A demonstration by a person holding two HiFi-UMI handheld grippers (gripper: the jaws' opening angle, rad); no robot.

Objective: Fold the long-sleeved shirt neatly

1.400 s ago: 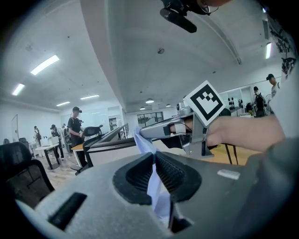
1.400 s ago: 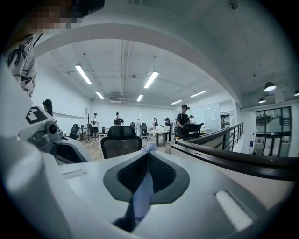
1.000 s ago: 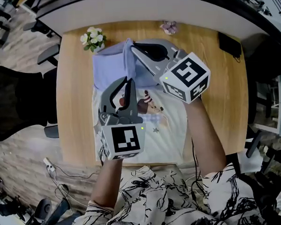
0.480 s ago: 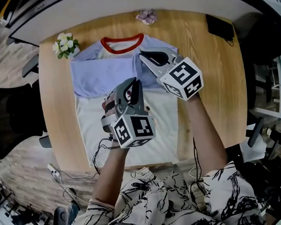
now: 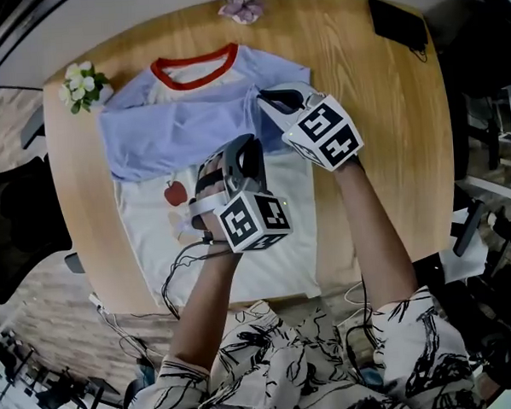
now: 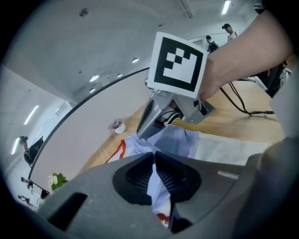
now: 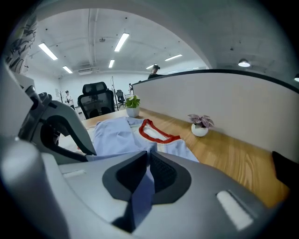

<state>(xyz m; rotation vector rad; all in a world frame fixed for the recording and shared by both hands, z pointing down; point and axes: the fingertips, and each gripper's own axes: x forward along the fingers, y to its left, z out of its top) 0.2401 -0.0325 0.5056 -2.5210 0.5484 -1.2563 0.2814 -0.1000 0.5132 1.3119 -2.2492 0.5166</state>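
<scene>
The long-sleeved shirt (image 5: 279, 241) lies flat on the wooden table (image 5: 381, 150), white in the body with light-blue sleeves and a red collar (image 5: 194, 71). A blue sleeve (image 5: 171, 135) is laid across the chest. My left gripper (image 5: 242, 145) is over the shirt's middle, shut on blue sleeve fabric (image 6: 156, 196). My right gripper (image 5: 265, 97) is just beyond it near the right shoulder, also shut on a fold of blue fabric (image 7: 142, 191). Each gripper shows in the other's view: the right gripper (image 6: 141, 134) and the left gripper (image 7: 56, 126).
A white-flower pot (image 5: 82, 82) stands at the table's far left corner and a small pink plant pot (image 5: 243, 8) at the far edge. A black object (image 5: 397, 25) lies at the far right. Office chairs stand beyond the table's left side.
Both grippers have come down toward the table with the blue fabric still pinched. The sleeve that covered the collar now lies lower across the chest, and the red collar shows.
</scene>
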